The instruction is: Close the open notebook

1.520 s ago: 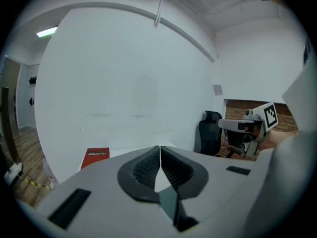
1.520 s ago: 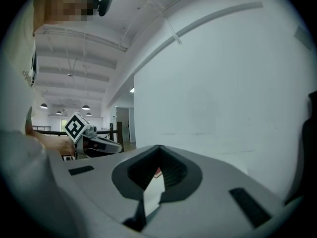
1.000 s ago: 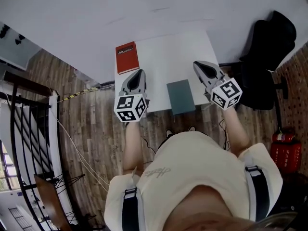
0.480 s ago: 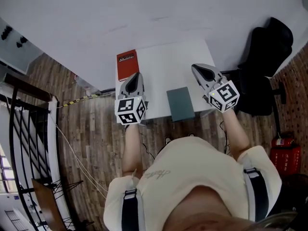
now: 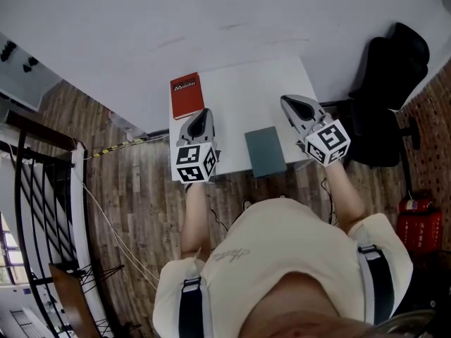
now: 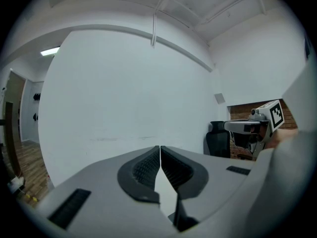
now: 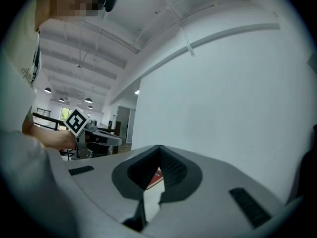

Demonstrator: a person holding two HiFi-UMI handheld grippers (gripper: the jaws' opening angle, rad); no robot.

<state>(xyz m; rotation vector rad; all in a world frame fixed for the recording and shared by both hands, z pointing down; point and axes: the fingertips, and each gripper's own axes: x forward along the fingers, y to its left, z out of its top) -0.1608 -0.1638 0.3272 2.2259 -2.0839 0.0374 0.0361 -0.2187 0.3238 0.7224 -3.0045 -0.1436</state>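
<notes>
A grey-green notebook (image 5: 265, 151) lies closed and flat at the near edge of the white table (image 5: 239, 83). It sits between the two grippers, and neither touches it. My left gripper (image 5: 202, 113) hovers over the table to the notebook's left; its jaws meet at the tips (image 6: 160, 148) and hold nothing. To the notebook's right, my right gripper (image 5: 289, 101) is also shut and empty (image 7: 159, 147). Each gripper view points at the white wall and shows the other gripper at its side, the right gripper (image 6: 252, 127) and the left gripper (image 7: 94, 133).
A red book (image 5: 187, 95) lies at the table's far left corner and shows under the right jaws as a red book (image 7: 154, 176). A black office chair (image 5: 391, 83) stands right of the table. A red extinguisher (image 5: 417, 220) and a dark railing (image 5: 42, 210) flank the person.
The left gripper has drifted slightly to the right. The notebook and the right gripper look unchanged.
</notes>
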